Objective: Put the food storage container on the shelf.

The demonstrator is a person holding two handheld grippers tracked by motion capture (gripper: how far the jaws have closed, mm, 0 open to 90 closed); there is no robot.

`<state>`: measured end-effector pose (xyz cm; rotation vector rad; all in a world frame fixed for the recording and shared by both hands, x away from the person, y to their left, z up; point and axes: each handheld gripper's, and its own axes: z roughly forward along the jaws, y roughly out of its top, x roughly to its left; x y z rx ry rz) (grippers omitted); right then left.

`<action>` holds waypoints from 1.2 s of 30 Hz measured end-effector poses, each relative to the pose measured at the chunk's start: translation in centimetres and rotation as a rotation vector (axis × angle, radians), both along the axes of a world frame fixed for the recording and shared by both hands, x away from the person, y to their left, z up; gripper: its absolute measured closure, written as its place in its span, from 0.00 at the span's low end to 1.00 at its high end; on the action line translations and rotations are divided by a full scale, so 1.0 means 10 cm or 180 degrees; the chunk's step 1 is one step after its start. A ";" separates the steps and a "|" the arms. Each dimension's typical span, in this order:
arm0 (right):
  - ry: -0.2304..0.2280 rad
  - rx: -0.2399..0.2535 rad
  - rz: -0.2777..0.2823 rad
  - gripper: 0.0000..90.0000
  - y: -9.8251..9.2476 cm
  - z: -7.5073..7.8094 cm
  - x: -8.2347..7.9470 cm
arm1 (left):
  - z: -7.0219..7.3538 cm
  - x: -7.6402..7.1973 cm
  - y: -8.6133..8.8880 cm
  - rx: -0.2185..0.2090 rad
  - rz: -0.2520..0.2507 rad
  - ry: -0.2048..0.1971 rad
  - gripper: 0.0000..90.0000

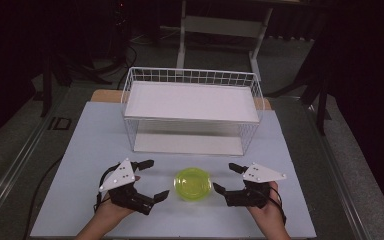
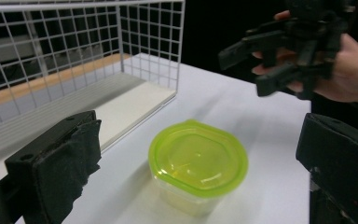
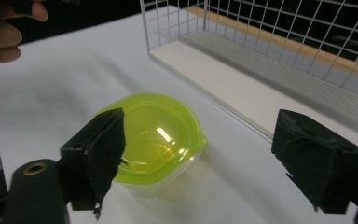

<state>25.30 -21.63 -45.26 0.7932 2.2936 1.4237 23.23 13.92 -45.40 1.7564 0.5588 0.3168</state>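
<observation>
A small clear tub with a lime-green lid (image 1: 193,183) stands on the white table between both grippers. My left gripper (image 1: 157,178) is open just to its left, jaws pointing at the tub without touching it. On the other side my right gripper (image 1: 224,177) is also open and close to the tub. In the left gripper view the tub (image 2: 198,161) sits between and beyond the wide-apart jaws of that gripper (image 2: 199,140), with the right gripper (image 2: 279,60) farther off. The right gripper view has the tub (image 3: 154,135) just ahead of its gripper's (image 3: 205,149) spread jaws.
A white wire rack (image 1: 190,75) with a white upper shelf and a white base board stands behind the tub, its open front facing me. The rack's wire wall (image 2: 149,42) and base (image 3: 242,88) lie close beyond the tub. Dark floor surrounds the table.
</observation>
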 end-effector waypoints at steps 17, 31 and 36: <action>0.0466 0.0148 -0.0039 0.22 0.15 -0.08 0.14 | -0.09 0.21 -0.28 0.0075 0.0074 0.0550 0.08; 0.1232 0.0236 -0.0171 0.50 0.23 -0.28 0.28 | -0.42 0.28 -0.41 0.0065 0.0536 0.1302 0.27; 0.1513 0.0237 -0.0288 0.56 0.23 -0.37 0.32 | -0.51 0.32 -0.40 0.0043 0.0567 0.1534 0.41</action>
